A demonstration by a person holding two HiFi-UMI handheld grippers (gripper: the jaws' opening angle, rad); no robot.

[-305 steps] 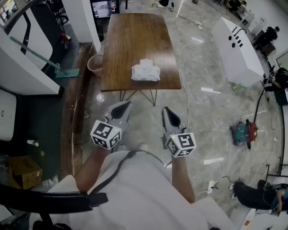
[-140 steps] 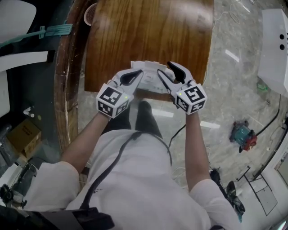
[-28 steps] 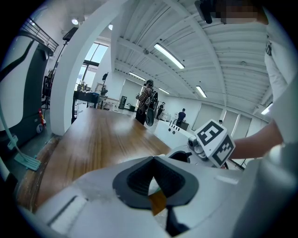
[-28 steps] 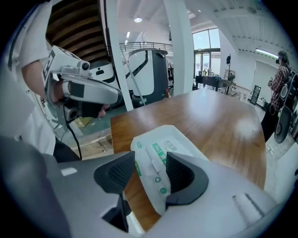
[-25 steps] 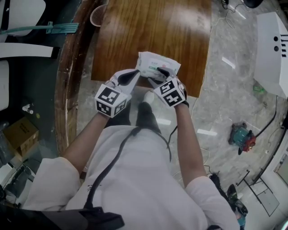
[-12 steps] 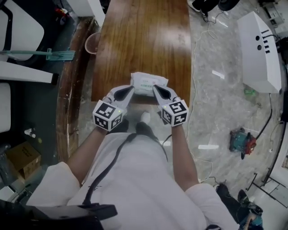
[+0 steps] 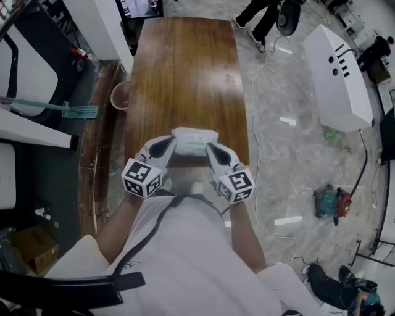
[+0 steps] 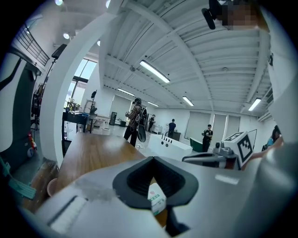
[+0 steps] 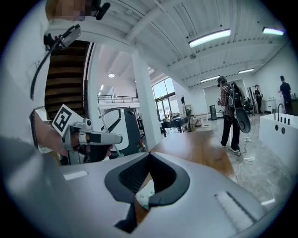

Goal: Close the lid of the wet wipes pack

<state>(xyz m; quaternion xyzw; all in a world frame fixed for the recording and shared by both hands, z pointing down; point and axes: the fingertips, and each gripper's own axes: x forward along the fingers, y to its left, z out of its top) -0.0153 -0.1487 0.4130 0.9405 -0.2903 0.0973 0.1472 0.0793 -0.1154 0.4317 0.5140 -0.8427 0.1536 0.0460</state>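
The white wet wipes pack [image 7: 195, 141] lies flat on the wooden table [image 7: 185, 68], close to its near edge, with its green-printed top facing up. My left gripper [image 7: 173, 140] hangs shut just left of the pack with nothing in it. On the pack's right my right gripper [image 7: 208, 146] is also shut and empty. Both are lifted off the pack. In the left gripper view the jaw tips [image 8: 152, 158] meet, and a bit of the pack [image 8: 157, 199] shows below them. The right gripper view shows the same: tips [image 9: 149, 153] together, pack [image 9: 146, 197] beneath.
A pink bucket [image 7: 119, 94] and a green broom [image 7: 62, 110] are on the floor left of the table. A white machine [image 7: 336, 74], cables and a red-green tool [image 7: 330, 200] lie to the right. A person's legs [image 7: 259, 18] stand past the far end.
A second ago both grippers were on the tilted pack. Now the pack lies flat on the table and both grippers have lifted off it and come back toward me.
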